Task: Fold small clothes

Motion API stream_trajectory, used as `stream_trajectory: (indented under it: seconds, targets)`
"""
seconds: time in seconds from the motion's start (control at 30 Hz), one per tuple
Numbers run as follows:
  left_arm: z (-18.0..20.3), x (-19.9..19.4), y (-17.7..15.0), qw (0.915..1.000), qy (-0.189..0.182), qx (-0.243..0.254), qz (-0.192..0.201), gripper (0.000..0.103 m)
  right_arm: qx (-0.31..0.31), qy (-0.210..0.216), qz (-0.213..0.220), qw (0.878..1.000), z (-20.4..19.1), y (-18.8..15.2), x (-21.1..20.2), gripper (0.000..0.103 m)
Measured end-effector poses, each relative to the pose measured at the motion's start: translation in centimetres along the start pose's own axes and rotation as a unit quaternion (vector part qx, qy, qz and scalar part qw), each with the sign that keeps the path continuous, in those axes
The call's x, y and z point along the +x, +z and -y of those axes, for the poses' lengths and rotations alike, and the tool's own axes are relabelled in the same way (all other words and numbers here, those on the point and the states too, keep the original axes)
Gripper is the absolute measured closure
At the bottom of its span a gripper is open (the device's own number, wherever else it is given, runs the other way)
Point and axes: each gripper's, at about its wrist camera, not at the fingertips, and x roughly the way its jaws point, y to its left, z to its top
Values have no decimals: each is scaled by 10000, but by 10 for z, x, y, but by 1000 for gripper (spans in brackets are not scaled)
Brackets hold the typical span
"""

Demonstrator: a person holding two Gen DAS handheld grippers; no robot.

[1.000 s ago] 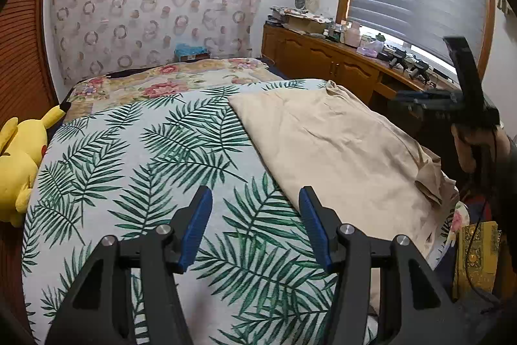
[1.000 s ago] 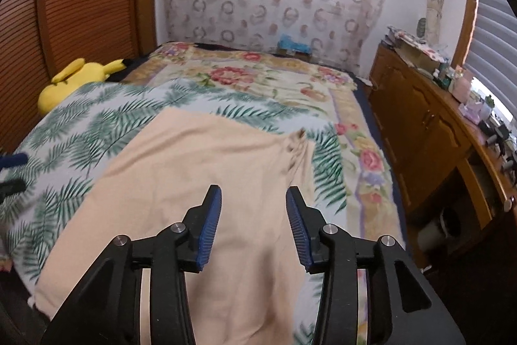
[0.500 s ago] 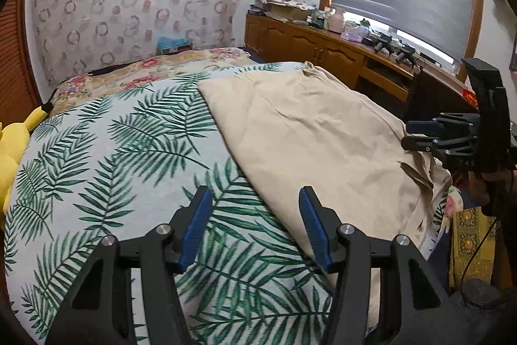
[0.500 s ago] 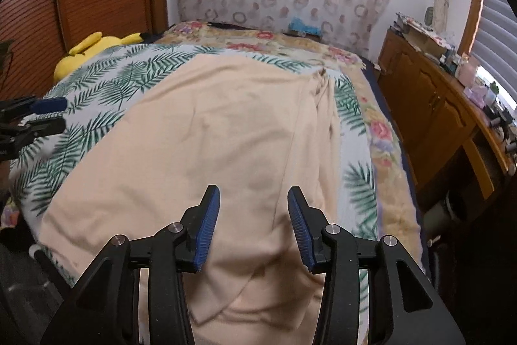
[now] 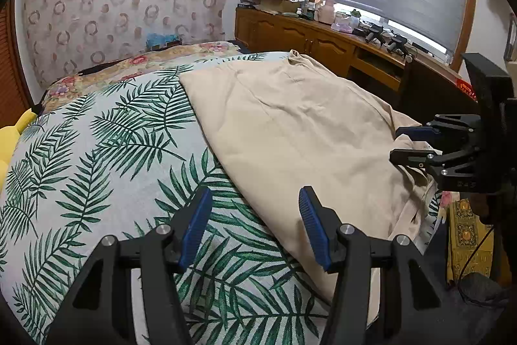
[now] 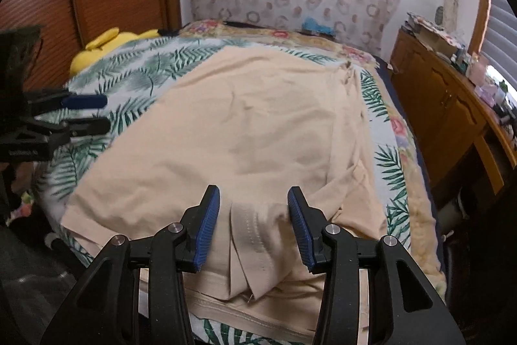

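Beige garment: one piece, soft cotton-like cloth, spread nearly flat on the right half of the palm-leaf bedspread, its near hem bunched and doubled at the foot of the bed. Right gripper: jaws parted, nothing held, poised directly over the bunched stitched hem, which lies between the blue pads. Left gripper: jaws parted, empty, above the bedspread just beside the garment's left edge. Step in hand, by judgement: taking hold of the near hem to begin a fold. Handling notes: lower the right gripper until both pads straddle every layer of the hem, then close; catching only the top layer would likely leave the fold crooked. Left gripper should shift right onto the near left corner so both corners lift level. Also present: yellow plush toy, wooden sideboard.
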Motion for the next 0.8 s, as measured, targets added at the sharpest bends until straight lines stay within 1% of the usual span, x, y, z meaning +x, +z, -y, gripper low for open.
stream_trajectory:
  seconds: [0.1, 0.13, 0.17, 0.2, 0.23, 0.27, 0.3, 0.33, 0.47, 0.7, 0.73, 0.77, 0.8]
  targets:
    - [2, 1, -1, 10000, -22, 1, -14, 48, -21, -132, -131, 9998, 5, -6, 2, 60]
    - [3, 1, -2, 10000, -37, 3, -20, 48, -25, -144, -153, 9998, 8, -9, 1, 63]
    - [3, 2, -2, 10000, -43, 7, -26, 48, -23, -130, -165, 9998, 9, -12, -1, 76]
    - [4, 2, -2, 10000, -51, 19, -34, 48, -15, -102, -182, 9998, 11, -14, -3, 86]
    - [5, 3, -2, 10000, -59, 30, -42, 48, -7, -74, -177, 9998, 14, -17, -7, 88]
    - [5, 3, -2, 10000, -68, 36, -49, 48, -12, -60, -162, 9998, 16, -19, -10, 94]
    - [7, 3, -2, 9999, -81, 43, -58, 48, -1, -50, -158, 9999, 19, -21, -16, 95]
    - [8, 3, -3, 9999, -97, 49, -67, 48, 16, -54, -163, 9999, 21, -23, -20, 95]
    - [11, 5, -3, 9998, -140, 80, -99, 48, 94, -297, -189, 9993, 35, -32, -38, 95]
    - [19, 6, -4, 9996, -173, 176, -168, 48, 339, -615, -383, 9968, 50, -43, -53, 94]
    - [20, 6, -5, 9995, -180, 186, -184, 48, 352, -671, -362, 9965, 51, -43, -55, 91]
    - [21, 7, -6, 9995, -183, 190, -193, 48, 362, -738, -327, 9961, 52, -43, -57, 85]
    - [22, 7, -6, 9994, -187, 192, -202, 48, 384, -762, -274, 9960, 54, -42, -60, 82]
